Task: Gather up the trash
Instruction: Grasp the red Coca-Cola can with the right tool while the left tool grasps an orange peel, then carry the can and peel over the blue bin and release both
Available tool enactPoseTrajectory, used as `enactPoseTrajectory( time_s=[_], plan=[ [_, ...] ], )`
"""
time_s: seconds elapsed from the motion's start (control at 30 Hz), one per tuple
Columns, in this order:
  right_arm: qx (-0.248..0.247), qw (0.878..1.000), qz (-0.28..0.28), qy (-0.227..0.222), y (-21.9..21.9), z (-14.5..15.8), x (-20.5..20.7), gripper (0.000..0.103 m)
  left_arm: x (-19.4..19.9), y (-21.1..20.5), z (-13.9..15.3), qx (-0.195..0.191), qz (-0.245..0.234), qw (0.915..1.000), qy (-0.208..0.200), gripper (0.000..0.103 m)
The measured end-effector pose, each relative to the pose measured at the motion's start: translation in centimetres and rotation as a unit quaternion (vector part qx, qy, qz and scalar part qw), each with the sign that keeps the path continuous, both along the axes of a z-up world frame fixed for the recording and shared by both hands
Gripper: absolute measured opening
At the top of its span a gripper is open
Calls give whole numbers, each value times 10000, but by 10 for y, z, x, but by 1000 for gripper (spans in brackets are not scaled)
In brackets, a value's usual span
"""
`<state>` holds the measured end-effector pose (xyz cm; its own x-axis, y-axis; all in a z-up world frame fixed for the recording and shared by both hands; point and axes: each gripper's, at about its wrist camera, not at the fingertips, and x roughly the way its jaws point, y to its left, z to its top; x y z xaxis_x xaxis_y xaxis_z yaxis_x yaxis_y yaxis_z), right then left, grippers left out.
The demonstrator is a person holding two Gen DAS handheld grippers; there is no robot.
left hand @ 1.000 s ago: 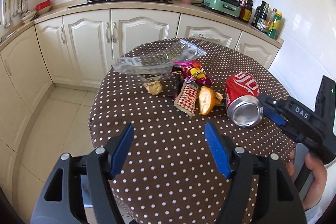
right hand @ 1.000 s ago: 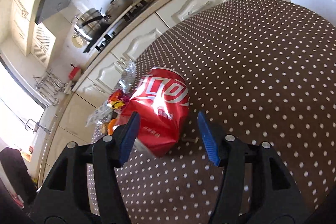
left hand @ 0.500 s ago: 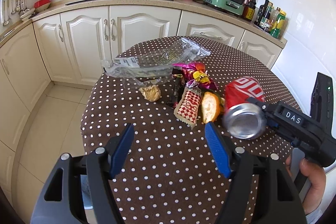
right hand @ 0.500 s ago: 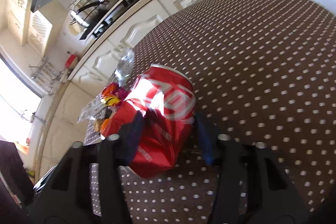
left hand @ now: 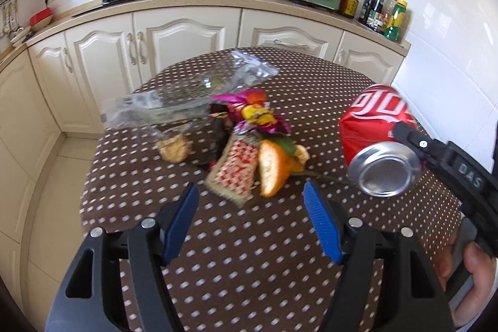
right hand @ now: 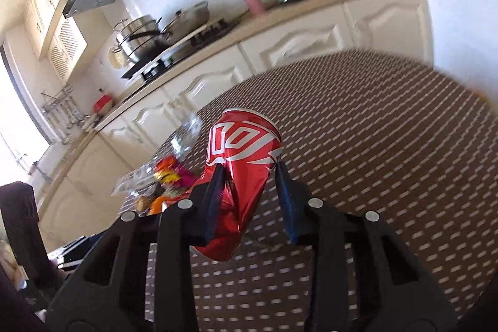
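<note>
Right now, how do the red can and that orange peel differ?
The red can is crushed, shiny metal, while the orange peel is a soft curved fruit scrap. The red can is up off the table, clamped in the right gripper, whose jaws are closing on it; the orange peel lies on the cloth among wrappers, ungripped. The red can looks bulkier than the orange peel. Both are trash.

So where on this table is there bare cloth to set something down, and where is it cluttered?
Bare dotted tablecloth lies between the left gripper and the trash pile, and along the far edge behind the clear plastic bag. The middle is crowded: bag, candy wrappers, checked packet, orange peel. The right gripper, jaws closing, holds the red can lifted.
</note>
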<state>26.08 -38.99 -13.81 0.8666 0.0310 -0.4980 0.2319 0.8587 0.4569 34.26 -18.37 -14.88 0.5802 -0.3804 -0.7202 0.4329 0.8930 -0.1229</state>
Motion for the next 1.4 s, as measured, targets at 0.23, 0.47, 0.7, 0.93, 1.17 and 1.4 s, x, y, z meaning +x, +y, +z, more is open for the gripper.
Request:
enactPoseTrajectory(
  time_s=[0.23, 0.47, 0.7, 0.93, 1.17, 1.4],
  plan=[
    [59, 10000, -3, -52, -14, -3, -8, 33, 19, -29, -12, 24, -121, 9995, 296, 22],
    [-66, 9998, 48, -200, -10, 5, -18, 32, 10, -26, -3, -194, -179, 9995, 141, 12],
    [-191, 9982, 221, -520, 11, 34, -40, 32, -19, 0, 24, -300, -52, 9991, -292, 12],
    [-275, 9937, 776, -764, 69, 63, -41, 32, -41, 79, 43, -422, 451, 9964, -588, 12],
    [-314, 9790, 1901, -658, 192, 62, -18, 32, -64, 208, 30, -372, 1387, 9881, -557, 12],
    [-425, 9549, 2936, -133, 322, 17, 14, 32, -70, 328, -29, -244, 2352, 9717, 16, 12]
  ],
)
